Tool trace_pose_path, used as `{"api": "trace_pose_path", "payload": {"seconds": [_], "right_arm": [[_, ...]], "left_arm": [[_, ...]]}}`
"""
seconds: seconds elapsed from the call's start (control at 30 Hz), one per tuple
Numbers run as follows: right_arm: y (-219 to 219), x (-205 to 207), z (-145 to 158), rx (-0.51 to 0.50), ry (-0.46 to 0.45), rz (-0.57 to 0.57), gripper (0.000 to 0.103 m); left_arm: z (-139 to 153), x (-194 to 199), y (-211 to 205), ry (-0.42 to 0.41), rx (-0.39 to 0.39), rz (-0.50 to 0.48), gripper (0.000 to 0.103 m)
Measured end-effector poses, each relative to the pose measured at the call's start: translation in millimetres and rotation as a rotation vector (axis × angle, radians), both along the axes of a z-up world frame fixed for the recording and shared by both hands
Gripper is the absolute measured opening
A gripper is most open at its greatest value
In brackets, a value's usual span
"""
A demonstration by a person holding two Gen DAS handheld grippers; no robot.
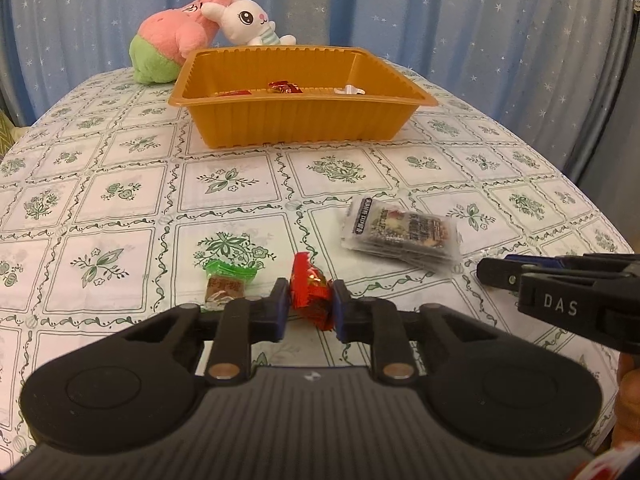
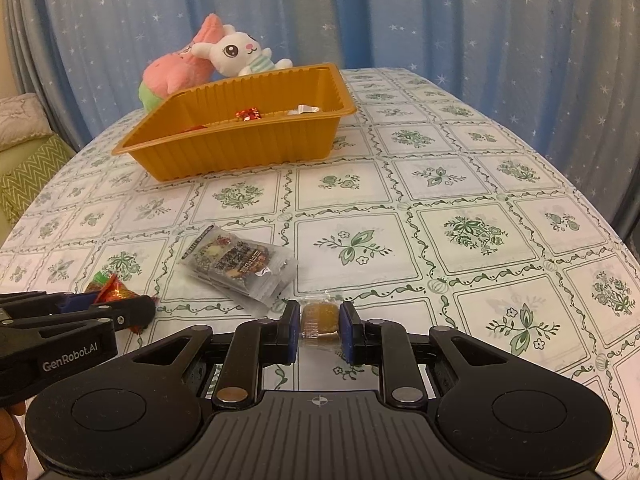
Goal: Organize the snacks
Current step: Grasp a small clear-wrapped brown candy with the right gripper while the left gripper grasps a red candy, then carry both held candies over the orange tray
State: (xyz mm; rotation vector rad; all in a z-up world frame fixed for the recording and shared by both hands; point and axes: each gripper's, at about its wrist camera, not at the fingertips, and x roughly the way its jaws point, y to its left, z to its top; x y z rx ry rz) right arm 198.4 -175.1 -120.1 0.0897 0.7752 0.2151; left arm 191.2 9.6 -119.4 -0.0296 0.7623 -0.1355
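My left gripper point(image 1: 310, 302) is shut on a red-wrapped candy point(image 1: 310, 290) low over the tablecloth. A green-wrapped candy point(image 1: 224, 282) lies just left of its left finger. My right gripper point(image 2: 319, 322) is shut on a clear-wrapped brown candy point(image 2: 319, 316). From the right wrist view the left gripper point(image 2: 132, 312) shows at the left edge with the red candy point(image 2: 114, 292). A grey snack packet point(image 1: 402, 236) point(image 2: 240, 262) lies between the two grippers. The orange tray point(image 1: 296, 120) point(image 2: 236, 148) stands farther back with a few wrapped snacks inside.
Two plush toys, a pink-and-green one point(image 1: 172, 44) and a white rabbit point(image 1: 248, 20), lean behind the tray. A blue starred curtain point(image 2: 440, 20) hangs past the table's far edge. A green-patterned cushion point(image 2: 24, 176) sits off the table at the left.
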Motion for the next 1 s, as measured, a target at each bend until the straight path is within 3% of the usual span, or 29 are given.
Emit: {"api": "trace_pose_path", "payload": {"seconds": [0.77, 1.0], "right_arm": [[2, -5, 20, -0.018, -0.082, 0.012, 0.021], [3, -1, 30, -0.011, -0.100, 0.027, 0.021]], "left_arm": [[32, -2, 3, -0.051, -0.018, 0.019, 0.019], [46, 2, 6, -0.073, 0.010, 0.021, 0.019]]}}
